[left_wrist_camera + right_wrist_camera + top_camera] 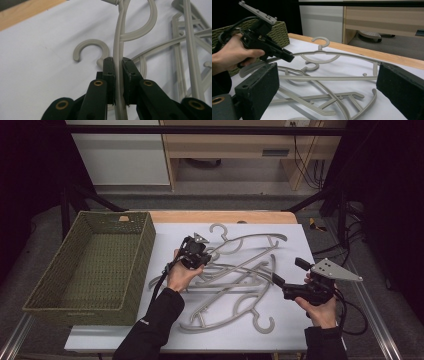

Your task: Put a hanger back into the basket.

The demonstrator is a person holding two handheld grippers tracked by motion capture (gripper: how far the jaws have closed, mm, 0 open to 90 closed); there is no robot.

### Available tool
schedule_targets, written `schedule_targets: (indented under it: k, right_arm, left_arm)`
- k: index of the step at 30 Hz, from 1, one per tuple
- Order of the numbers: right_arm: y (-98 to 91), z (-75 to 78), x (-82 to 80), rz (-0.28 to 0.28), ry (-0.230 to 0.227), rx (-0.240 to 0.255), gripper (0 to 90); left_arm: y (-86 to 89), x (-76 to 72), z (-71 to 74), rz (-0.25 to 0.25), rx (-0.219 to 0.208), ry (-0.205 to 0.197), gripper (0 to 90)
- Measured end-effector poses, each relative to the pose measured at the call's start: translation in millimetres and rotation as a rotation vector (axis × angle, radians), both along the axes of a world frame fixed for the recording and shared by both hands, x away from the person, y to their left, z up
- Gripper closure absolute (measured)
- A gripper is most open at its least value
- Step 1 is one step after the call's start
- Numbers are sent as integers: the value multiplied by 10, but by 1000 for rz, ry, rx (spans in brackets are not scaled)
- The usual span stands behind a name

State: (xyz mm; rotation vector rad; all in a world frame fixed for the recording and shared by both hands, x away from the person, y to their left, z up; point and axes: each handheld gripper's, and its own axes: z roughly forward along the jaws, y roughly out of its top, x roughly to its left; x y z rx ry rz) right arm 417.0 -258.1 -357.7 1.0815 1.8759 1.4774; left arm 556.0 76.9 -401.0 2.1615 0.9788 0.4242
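Hangers on white worktop, left claw clamped on one

High view: worktop [280, 325] has a white sheet over it, with a strip of bare wood along the far edge. Metal rails run down both sides. Woven green basket [90, 265] sits at the left, partly overhanging the sheet. Grey plastic hangers lie in a tangled pile [235, 280] mid-sheet. Left claw [200, 251] is at the pile's upper left, on the bar of the top hanger [250, 238]. Right claw [286, 272] hovers at the pile's right edge, held in the right hand [320, 312]. Behind the worktop: grey floor, white cabinet, light wooden shelf unit with cables hanging at its right. Dark surroundings on both sides.

Left gripper view: jaws closed tight on the thin grey bar of the top hanger [119, 47], pads pressing both sides. Its hook end curves just beyond. Another hook [90, 48] lies flat on the sheet to the left. More hanger frames at right. Wooden edge at top left.

Right gripper view: right claw's jaws stand wide apart, nothing between the pads. Pile lies on the sheet ahead. Left hand [234, 53] with its claw grips the top hanger [337, 53], raised above the others. Basket [278, 31] behind it, wooden worktop edge, cabinet and shelf unit beyond.
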Motion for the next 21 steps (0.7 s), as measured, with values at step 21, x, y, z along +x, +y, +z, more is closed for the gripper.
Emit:
schedule_targets:
  k: [21]
  right_arm:
    - [-30, -16, -1, -13, 7, 0, 44]
  left_arm:
    - [398, -461, 726, 9, 6, -152, 821]
